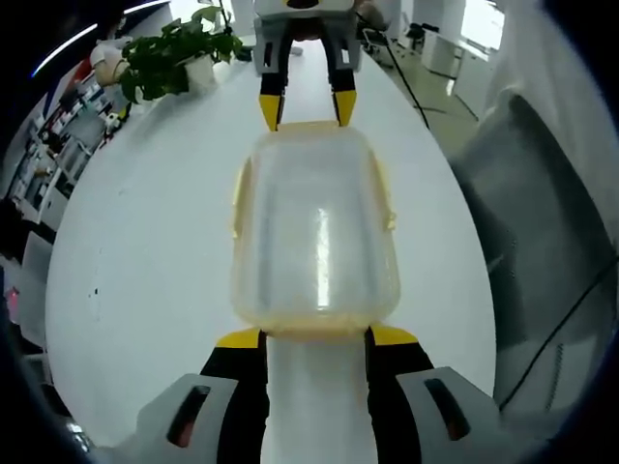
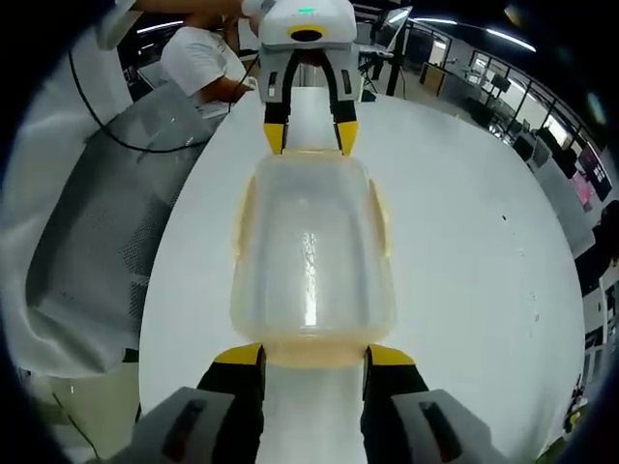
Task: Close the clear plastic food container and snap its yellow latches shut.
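The white counter (image 1: 155, 251) fills the middle of both views. At frame centre the clear plastic container (image 1: 314, 232) rests on it with its lid in place. The yellow latches (image 1: 239, 198) lie along its side edges; whether they are snapped cannot be told. The left tool (image 1: 314, 338), at the bottom of the left gripper view, stands wide at the container's near end. The right tool (image 2: 311, 356) stands wide at the opposite end. A potted plant (image 1: 179, 53) sits upper left.

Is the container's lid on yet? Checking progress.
Yes: the lid covers the clear container; whether the yellow latches are snapped, cannot tell.
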Demonstrator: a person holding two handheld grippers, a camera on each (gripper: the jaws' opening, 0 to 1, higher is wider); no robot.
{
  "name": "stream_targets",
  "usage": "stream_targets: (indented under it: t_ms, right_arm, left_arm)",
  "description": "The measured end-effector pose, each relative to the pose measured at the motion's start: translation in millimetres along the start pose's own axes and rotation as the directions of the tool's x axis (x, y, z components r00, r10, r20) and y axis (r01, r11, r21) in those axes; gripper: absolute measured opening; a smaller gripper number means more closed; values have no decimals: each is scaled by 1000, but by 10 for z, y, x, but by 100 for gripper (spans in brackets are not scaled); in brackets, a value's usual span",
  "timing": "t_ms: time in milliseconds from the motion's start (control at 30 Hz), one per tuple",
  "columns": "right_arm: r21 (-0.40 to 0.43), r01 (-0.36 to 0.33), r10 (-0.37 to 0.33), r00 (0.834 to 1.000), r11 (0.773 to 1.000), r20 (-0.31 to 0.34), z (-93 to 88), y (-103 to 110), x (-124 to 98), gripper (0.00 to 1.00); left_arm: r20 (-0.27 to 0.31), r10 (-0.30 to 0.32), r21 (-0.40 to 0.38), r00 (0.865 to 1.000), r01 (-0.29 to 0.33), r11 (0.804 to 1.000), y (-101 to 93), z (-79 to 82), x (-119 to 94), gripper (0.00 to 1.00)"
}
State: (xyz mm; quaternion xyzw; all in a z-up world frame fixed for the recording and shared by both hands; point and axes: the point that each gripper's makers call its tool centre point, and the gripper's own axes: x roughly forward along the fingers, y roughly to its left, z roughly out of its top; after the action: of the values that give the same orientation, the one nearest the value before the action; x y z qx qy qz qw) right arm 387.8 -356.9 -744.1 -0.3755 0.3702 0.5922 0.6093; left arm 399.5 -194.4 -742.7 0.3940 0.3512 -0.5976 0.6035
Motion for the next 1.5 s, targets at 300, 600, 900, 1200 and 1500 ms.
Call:
stream_targets:
  t_ms: [300,600,900,1200,1500]
  right_arm:
    - [42,-2,3,1000,999,-29,-35,20,25,47]
    - [157,5,-10,1000,988,28,25,10,-186,44]
    - [370,46,-90,991,928,103,186,-47,-238,41]
    - [477,79,-144,984,875,102,257,-9,-199,40]
    - [676,104,-222,971,729,90,249,-102,-204,41]
  left_arm:
    - [19,10,-5,1000,-10,1000,4,-39,-16,37]
    - [36,17,-115,999,-13,993,-3,-151,-111,47]
    - [115,25,-260,993,5,966,15,-28,-203,45]
    - [116,106,-455,988,-42,889,80,15,-244,37]
    - [148,183,-718,972,-21,695,173,38,-261,40]
